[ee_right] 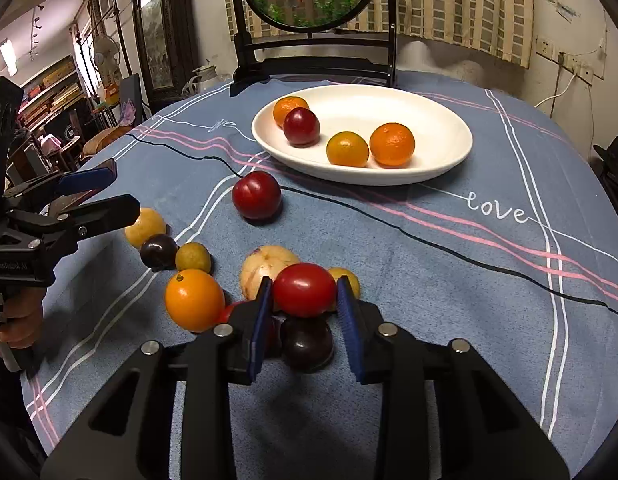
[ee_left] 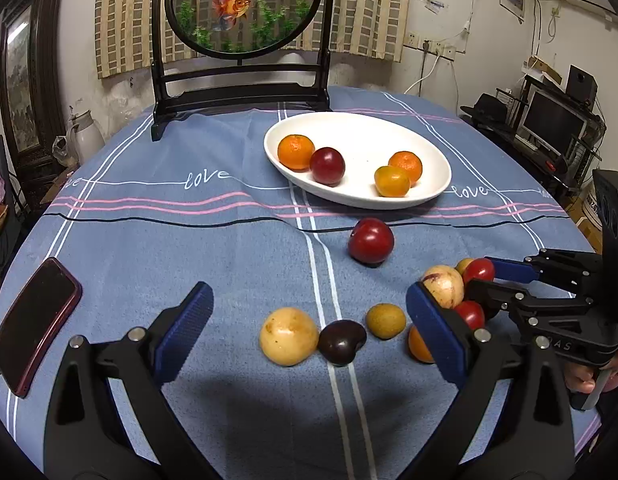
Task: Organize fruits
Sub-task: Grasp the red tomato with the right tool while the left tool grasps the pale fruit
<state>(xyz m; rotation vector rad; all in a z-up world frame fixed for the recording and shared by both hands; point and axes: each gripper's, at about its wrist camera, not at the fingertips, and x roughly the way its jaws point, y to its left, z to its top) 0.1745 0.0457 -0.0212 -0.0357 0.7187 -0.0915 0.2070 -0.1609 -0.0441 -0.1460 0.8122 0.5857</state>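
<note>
Right gripper (ee_right: 305, 300), lower centre: pinching red tomato (ee_right: 304, 294), lifted clear for transfer. White plate (ee_right: 449, 120), upper centre: four fruits collected. Left gripper (ee_left: 309, 320), lower frame: spread, idle above loose bench fruit.

Four fruits (ee_right: 347, 149) in the plate (ee_right: 449, 160) — others before it.

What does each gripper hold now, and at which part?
The right gripper holds a red tomato, pinched at its two sides. The left gripper is open and holds nothing.
</note>
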